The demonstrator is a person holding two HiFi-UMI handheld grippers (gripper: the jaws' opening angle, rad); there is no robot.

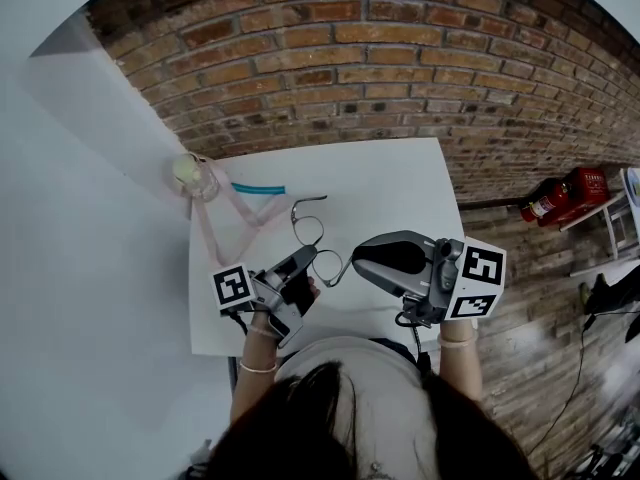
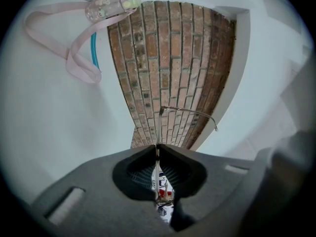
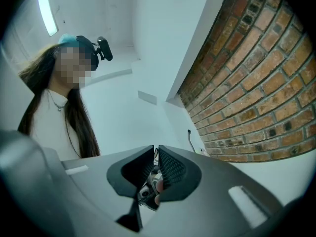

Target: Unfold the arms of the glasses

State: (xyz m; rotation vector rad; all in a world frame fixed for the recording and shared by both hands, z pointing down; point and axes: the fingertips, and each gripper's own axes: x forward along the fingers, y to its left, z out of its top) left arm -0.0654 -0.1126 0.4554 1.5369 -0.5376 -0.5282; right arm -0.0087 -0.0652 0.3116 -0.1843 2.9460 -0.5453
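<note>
**A:** Far left corner of the counter (image 1: 390, 183)?

**B:** Small jar (image 1: 188, 172) with a pink strap (image 1: 235, 210); a teal strip (image 1: 258, 189) just beside.

**A:** Glasses (image 1: 308, 231)?

**B:** Counter's near middle, between both tools. One arm points toward the counter's far edge.

**A:** Tools?

**B:** Left tool (image 1: 310, 256) is clamped on the thin frame. Right tool (image 1: 354, 259) has its jaws closed on a thin wire part of the glasses.
</note>
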